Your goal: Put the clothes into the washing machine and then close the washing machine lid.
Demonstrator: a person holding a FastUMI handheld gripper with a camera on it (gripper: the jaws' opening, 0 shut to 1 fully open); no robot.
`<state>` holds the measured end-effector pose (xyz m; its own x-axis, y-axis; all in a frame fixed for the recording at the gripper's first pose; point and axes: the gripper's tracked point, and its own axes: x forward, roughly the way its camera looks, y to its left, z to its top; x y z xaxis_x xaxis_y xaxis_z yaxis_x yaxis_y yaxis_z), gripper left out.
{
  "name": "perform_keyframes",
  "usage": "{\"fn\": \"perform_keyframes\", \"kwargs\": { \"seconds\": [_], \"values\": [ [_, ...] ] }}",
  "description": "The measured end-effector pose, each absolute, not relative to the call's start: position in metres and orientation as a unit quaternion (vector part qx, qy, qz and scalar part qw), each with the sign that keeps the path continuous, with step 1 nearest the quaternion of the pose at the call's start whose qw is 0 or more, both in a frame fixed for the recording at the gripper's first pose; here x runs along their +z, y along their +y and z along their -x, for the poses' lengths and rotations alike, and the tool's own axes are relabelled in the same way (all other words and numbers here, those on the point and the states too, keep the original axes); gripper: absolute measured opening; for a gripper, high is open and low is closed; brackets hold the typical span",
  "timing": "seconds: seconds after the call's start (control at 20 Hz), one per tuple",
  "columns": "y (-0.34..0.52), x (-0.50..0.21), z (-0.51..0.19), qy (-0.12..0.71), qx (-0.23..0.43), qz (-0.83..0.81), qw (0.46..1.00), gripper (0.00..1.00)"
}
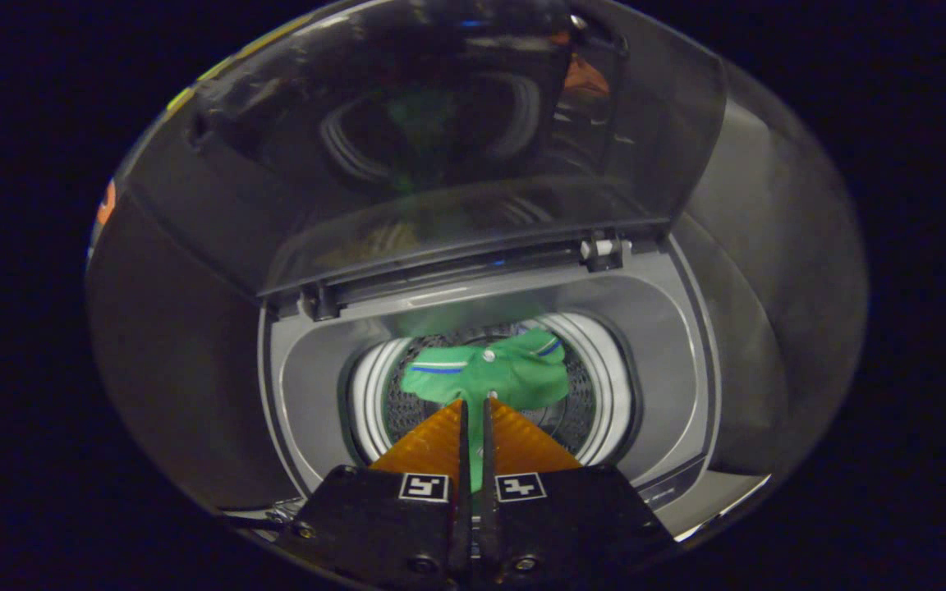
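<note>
I look down into a top-loading washing machine (pixel 674 345) whose tinted lid (pixel 456 156) stands raised beyond the opening. A green garment (pixel 493 373) with white and blue trim and a white button spreads just ahead of my fingertips, inside the round mouth of the perforated drum (pixel 600 394). My gripper (pixel 475 404) is shut on the garment: a strip of green cloth shows in the narrow gap between the two fingers. The lower part of the drum is hidden behind my fingers.
The lid's hinges (pixel 603 253) sit along the far edge of the opening. The grey top frame (pixel 309 386) rings the drum. The lid's glass mirrors the drum and a blur of green. Dark grey walls curve on both sides of the machine.
</note>
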<state>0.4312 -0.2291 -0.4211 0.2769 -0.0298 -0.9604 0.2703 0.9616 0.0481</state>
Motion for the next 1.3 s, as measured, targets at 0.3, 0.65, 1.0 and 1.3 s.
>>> {"fn": "perform_keyframes", "kwargs": {
  "seconds": [0.3, 0.65, 1.0, 1.3],
  "values": [
    [-0.23, -0.348, -0.448, 0.563, -0.069, -0.076, 0.82, 0.46],
    [-0.215, -0.271, -0.494, 0.525, -0.018, -0.08, 0.847, 0.48],
    [-0.198, -0.198, -0.551, 0.474, 0.026, -0.057, 0.879, 0.47],
    [-0.186, -0.185, -0.592, 0.461, 0.051, -0.027, 0.886, 0.48]
  ]
}}
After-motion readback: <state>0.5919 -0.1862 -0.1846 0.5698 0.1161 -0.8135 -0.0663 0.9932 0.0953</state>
